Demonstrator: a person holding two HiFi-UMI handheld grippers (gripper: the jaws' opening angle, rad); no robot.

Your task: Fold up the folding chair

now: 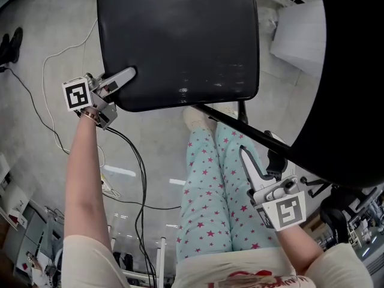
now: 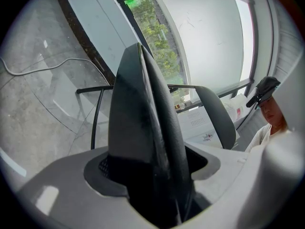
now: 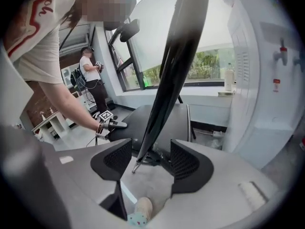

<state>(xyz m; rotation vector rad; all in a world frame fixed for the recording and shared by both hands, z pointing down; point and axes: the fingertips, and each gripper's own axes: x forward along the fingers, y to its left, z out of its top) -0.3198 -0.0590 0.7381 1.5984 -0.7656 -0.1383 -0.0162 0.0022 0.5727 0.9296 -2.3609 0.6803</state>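
Observation:
The folding chair's black seat (image 1: pixel 180 41) fills the top of the head view, and its black backrest (image 1: pixel 354 71) bulks at the right. My left gripper (image 1: pixel 126 75) is shut on the seat's left edge; in the left gripper view the seat's edge (image 2: pixel 143 128) runs up from between the jaws of this gripper (image 2: pixel 152 175). My right gripper (image 1: pixel 247 158) stands open below the chair's black frame tube (image 1: pixel 240 128), apart from it. In the right gripper view the backrest's edge (image 3: pixel 176 61) rises in front of the open right gripper (image 3: pixel 151 161), and no pad touches it.
My legs in star-print trousers (image 1: pixel 210 197) are under the chair. Cables (image 1: pixel 54 101) trail over the grey floor at the left. A white dispenser cabinet (image 3: pixel 257 80) stands close at the right, windows run behind, and another person (image 3: pixel 90 75) stands far back.

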